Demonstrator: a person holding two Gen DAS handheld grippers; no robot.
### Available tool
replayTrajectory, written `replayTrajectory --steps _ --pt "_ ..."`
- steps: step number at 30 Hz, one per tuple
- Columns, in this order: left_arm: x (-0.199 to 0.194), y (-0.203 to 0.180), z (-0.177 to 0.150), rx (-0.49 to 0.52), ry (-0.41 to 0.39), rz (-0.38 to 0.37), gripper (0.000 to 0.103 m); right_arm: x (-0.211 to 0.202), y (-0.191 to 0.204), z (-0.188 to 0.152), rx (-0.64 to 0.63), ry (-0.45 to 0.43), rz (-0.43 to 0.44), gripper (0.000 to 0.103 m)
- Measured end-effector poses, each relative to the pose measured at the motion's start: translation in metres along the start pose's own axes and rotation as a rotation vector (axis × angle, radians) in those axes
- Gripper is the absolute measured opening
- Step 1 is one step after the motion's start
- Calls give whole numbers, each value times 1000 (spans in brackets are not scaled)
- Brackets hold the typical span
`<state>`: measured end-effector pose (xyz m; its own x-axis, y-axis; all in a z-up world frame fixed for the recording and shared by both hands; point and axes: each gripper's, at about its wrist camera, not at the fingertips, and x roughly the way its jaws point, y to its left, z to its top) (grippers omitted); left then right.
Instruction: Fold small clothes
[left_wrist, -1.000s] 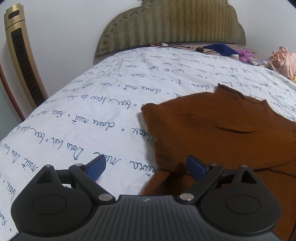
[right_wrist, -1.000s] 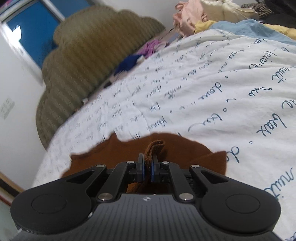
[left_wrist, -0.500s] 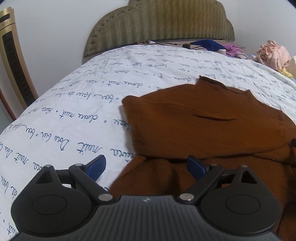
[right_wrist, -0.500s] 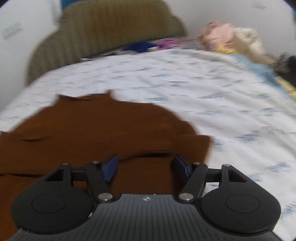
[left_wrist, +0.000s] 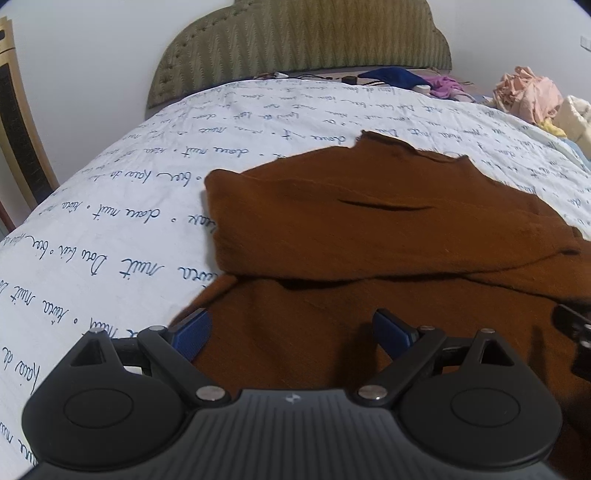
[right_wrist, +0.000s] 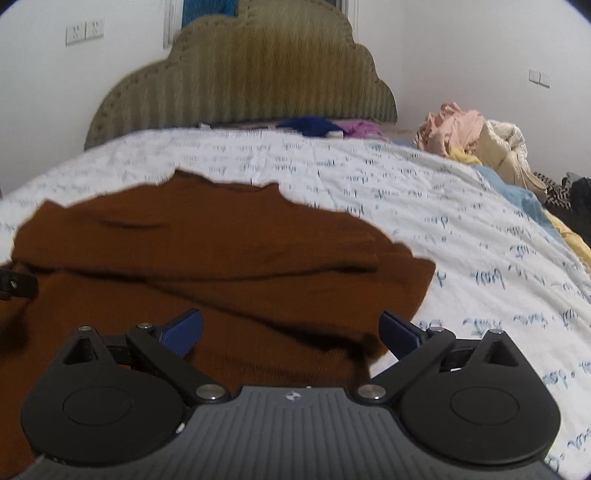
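A rust-brown knit top (left_wrist: 369, 229) lies flat on the white bedsheet with blue script (left_wrist: 129, 221), its sleeves folded across the body. It also shows in the right wrist view (right_wrist: 221, 258). My left gripper (left_wrist: 295, 332) is open and empty, low over the garment's near left part. My right gripper (right_wrist: 291, 332) is open and empty over the garment's near right edge. Part of the right gripper (left_wrist: 576, 332) shows at the left wrist view's right edge, and part of the left gripper (right_wrist: 14, 284) at the right wrist view's left edge.
An olive padded headboard (right_wrist: 251, 74) stands at the far end. A pile of pink and cream clothes (right_wrist: 472, 140) lies at the far right of the bed. Blue and purple items (right_wrist: 314, 125) lie near the headboard. A gold tower fan (left_wrist: 14, 129) stands at the left.
My right gripper let go of the brown sleeve, opened, and pulled back toward the near edge. My left gripper stayed open and moved right, over the garment.
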<state>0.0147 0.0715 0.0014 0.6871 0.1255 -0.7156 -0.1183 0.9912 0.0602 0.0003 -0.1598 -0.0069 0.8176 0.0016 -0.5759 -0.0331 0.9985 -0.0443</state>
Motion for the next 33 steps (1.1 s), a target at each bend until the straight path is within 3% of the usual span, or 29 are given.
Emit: replayTrajectory --steps 9,33 --pt "-5 -12 -7 -1 5 2 95 22 -7 -18 60 103 -40 103" --pt "5 -17 -13 -30 55 -1 95 22 -17 -26 120 93 4 103"
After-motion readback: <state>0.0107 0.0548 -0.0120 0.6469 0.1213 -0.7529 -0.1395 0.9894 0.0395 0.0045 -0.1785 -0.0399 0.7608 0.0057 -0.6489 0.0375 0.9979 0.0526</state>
